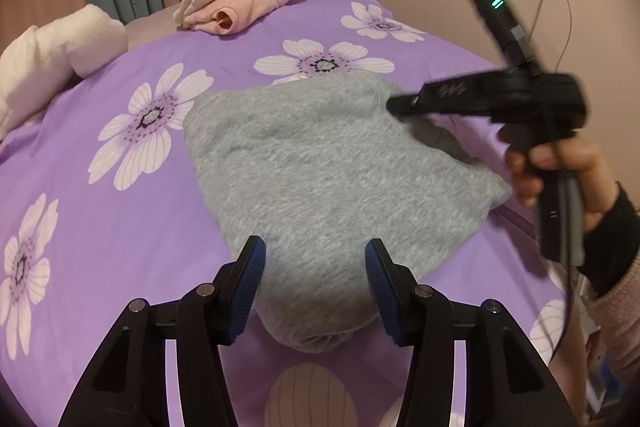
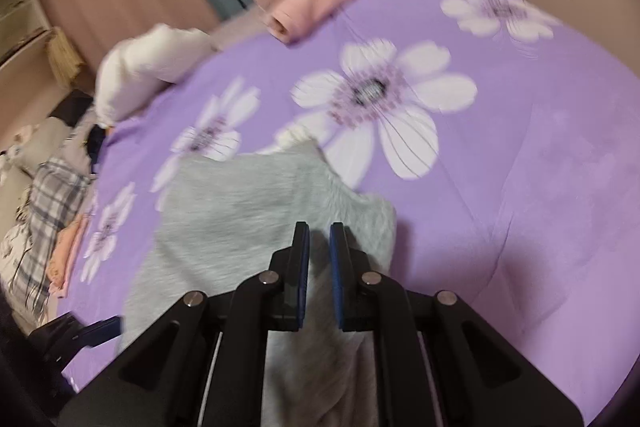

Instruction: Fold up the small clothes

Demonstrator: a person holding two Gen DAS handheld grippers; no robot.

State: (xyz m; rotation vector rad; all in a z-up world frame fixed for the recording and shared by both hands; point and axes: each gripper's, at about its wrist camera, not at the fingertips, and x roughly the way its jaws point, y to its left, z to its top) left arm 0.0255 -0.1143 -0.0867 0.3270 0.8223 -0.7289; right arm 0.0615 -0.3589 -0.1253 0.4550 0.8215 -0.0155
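Hovering spread-fingered, the left gripper (image 1: 315, 259) is flanking the folded grey knit garment (image 1: 320, 163); the right gripper (image 2: 319, 243), nearly closed yet empty, is risking rumpling its corner.

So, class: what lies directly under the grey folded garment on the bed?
The grey garment rests on the purple flowered bedcover, with petals poking out at its far edge. Whatever lies beneath its middle is covered.
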